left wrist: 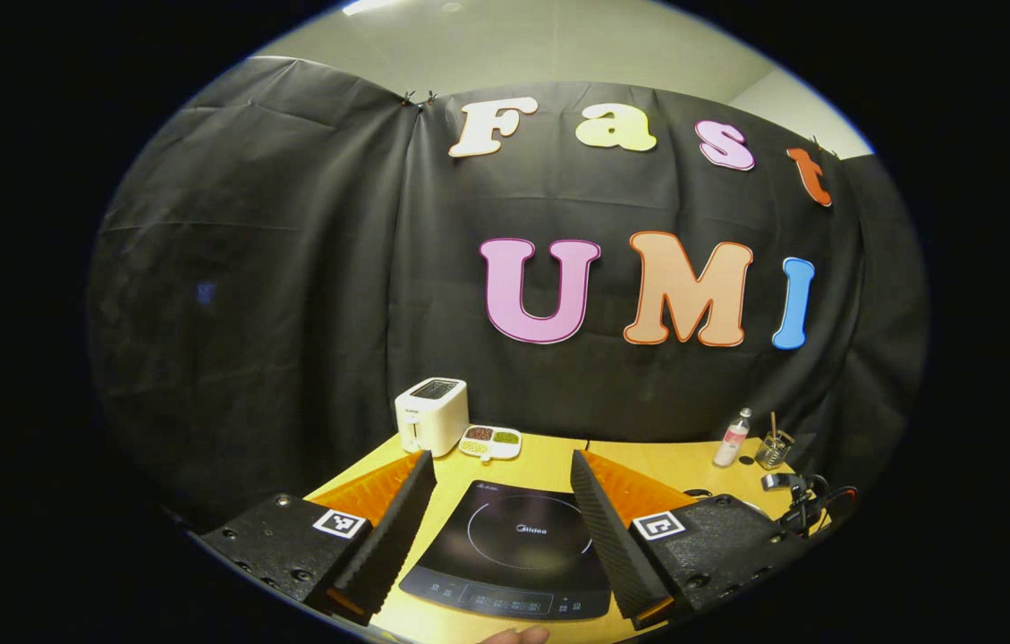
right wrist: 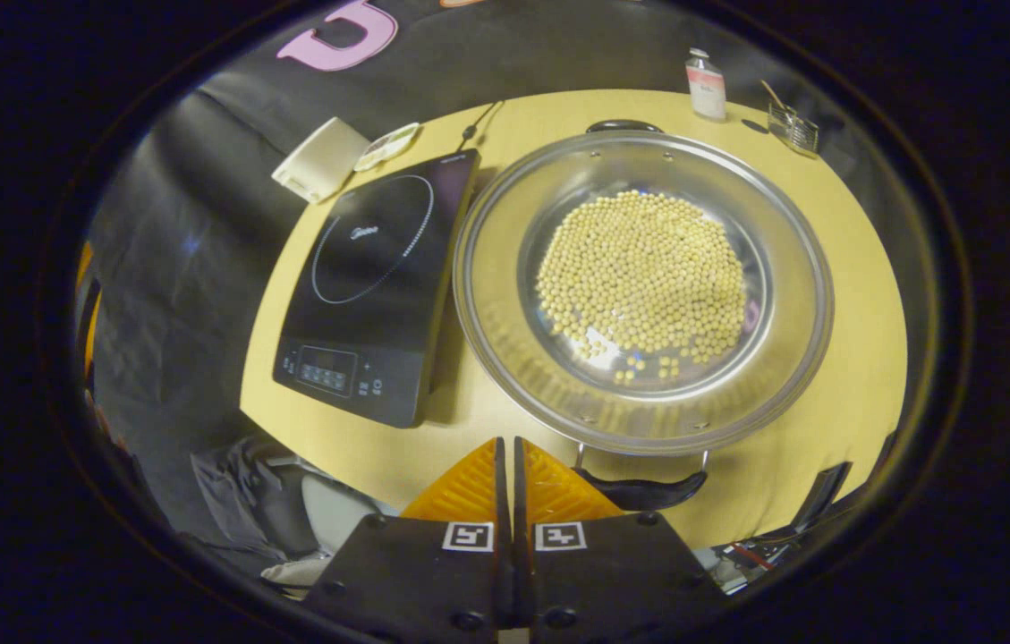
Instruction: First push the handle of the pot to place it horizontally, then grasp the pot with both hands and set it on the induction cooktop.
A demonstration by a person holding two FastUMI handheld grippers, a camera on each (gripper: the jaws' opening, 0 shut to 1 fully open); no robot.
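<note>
My right claw (right wrist: 513, 456), its fingers together on nothing, hangs just beside the pot's near handle (right wrist: 643, 490). The pot (right wrist: 643, 291), full of beans, sits on the desk (right wrist: 853, 295) right of the cooktop (right wrist: 379, 286), handles lying near-to-far. My left claw (left wrist: 505, 528), spread apart, faces the cooktop, so I judge the right nearer for the push.

Round shiny steel pot (right wrist: 643, 291): silvery metal, black handles.
Small round beans in the pot (right wrist: 643, 275): pale yellow.
Flat glass induction cooktop (right wrist: 377, 284): glossy black, thin white ring drawn on top.
Wooden table (right wrist: 862, 295): warm yellow.
Boxy toaster beyond the cooktop (left wrist: 431, 415): white.
Divided dish beside the toaster (left wrist: 489, 441): white, with brown, green and pale fillings.
Small bottle (right wrist: 706, 84): clear, with a pink band.
</note>
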